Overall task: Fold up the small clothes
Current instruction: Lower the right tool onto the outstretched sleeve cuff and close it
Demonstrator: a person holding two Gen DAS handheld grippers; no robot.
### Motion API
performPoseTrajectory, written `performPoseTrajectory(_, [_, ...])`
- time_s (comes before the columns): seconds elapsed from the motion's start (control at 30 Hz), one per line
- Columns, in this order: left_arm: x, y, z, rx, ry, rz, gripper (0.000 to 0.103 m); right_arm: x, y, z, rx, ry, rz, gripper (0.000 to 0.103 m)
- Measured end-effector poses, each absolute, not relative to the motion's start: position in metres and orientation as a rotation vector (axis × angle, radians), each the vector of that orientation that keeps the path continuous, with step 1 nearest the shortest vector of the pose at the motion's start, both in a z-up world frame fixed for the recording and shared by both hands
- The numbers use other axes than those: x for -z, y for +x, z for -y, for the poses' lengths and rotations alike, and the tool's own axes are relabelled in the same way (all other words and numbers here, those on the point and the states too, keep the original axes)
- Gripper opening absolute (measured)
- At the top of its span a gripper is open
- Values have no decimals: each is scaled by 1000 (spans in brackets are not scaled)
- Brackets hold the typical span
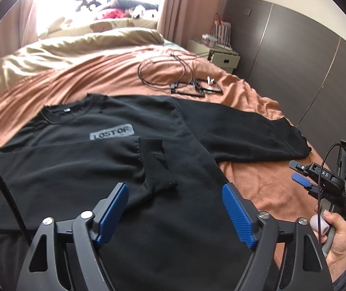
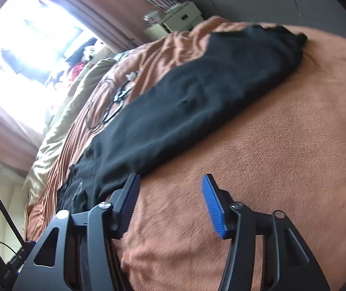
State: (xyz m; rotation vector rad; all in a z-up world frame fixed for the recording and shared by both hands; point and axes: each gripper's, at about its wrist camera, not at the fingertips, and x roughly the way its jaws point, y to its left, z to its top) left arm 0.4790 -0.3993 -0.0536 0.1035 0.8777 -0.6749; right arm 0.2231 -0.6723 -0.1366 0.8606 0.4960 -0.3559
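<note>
A black sweatshirt (image 1: 75, 169) with a grey "LOST OF" patch (image 1: 111, 132) lies face up on the orange blanket (image 1: 257, 181). One sleeve is folded across the chest, its ribbed cuff (image 1: 160, 169) near the middle. The other sleeve (image 1: 245, 131) stretches out to the right. My left gripper (image 1: 175, 186) hovers open over the sweatshirt's lower body, nothing between its blue pads. The right gripper (image 1: 299, 177), held in a hand (image 1: 338, 232), is beside the bed's right edge. In the right wrist view my right gripper (image 2: 170, 177) stands open over bare blanket (image 2: 282, 145), just beside the outstretched sleeve (image 2: 197, 92).
Black cables and flat black frames (image 1: 192, 82) lie on the blanket beyond the sweatshirt. A beige duvet (image 1: 51, 55) and pillows fill the head of the bed. A small cabinet (image 1: 221, 53) stands by the dark wall panels (image 1: 294, 48) on the right.
</note>
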Motion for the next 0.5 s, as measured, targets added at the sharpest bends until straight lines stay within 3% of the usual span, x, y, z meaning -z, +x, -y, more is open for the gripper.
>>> performPoseTrajectory(0.2, [72,495,421,695,105,-916,64,145,237,701,377,951,-500,35])
performPoseTrajectory(0.5, [91,515,450,710,107,-944,62,158,252,716,378,1034,-467,31])
